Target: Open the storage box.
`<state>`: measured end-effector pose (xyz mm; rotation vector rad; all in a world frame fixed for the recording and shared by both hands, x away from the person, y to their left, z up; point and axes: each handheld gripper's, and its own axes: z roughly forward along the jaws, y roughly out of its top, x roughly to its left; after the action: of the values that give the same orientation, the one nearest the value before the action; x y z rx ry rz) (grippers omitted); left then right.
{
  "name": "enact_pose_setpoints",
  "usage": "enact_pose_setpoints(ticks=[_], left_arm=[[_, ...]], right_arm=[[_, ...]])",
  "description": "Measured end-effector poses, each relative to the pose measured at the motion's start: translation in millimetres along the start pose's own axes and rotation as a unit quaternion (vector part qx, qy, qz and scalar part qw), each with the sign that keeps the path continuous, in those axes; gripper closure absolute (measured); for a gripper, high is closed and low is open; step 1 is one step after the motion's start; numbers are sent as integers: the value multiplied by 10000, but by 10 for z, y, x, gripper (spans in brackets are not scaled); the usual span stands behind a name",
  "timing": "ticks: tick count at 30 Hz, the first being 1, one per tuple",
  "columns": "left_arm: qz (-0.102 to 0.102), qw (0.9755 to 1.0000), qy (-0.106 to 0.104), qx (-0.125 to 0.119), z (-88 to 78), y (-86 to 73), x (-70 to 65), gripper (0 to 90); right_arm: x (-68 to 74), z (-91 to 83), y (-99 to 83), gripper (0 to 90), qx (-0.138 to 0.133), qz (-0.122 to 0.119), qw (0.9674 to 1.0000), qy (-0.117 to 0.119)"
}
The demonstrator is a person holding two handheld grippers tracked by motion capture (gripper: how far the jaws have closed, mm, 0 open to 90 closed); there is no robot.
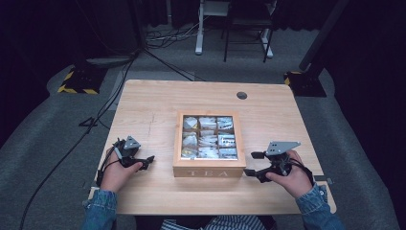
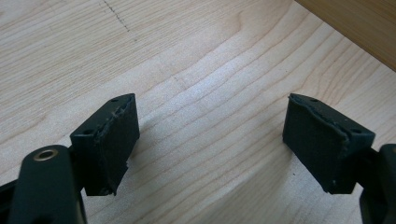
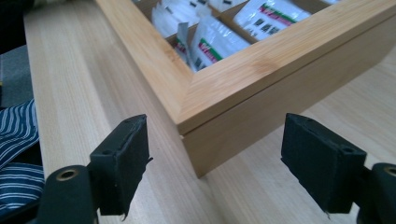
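So we've got the wooden tea box sitting mid-bench, lid down, tea bags visible through its window. Our right gripper is just off the box's near right corner (jaws apart, nothing between them, not touching it). Our left gripper rests near the box's left side, jaws wide apart over bare wood.
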<state>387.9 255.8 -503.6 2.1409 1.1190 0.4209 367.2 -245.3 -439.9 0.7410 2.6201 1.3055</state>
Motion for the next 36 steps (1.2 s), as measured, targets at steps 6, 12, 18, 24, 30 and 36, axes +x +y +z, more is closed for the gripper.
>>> enact_pose_setpoints(ticks=[6, 12, 18, 24, 30, 36], left_arm=[[-1, 10000, -1, -1, 0, 0, 0, 194], [-1, 10000, -2, 0, 0, 0, 0, 194], [-1, 10000, -2, 0, 0, 0, 0, 194], [0, 10000, -2, 1, 0, 0, 0, 194], [-6, 10000, -10, 2, 5, 4, 0, 188], [-10, 10000, -1, 6, 15, 15, 0, 183]], right_arm=[[61, 163, -33, 251, -29, 74, 9999, -104], [84, 232, -45, 298, -19, -119, 9997, -199], [86, 221, -34, 325, -269, -269, 9990, -251], [97, 210, -20, 347, -255, -325, 9988, -248], [116, 188, 2, 354, -230, -360, 9985, -337], [162, 134, 49, 350, -294, -497, 9969, -533]])
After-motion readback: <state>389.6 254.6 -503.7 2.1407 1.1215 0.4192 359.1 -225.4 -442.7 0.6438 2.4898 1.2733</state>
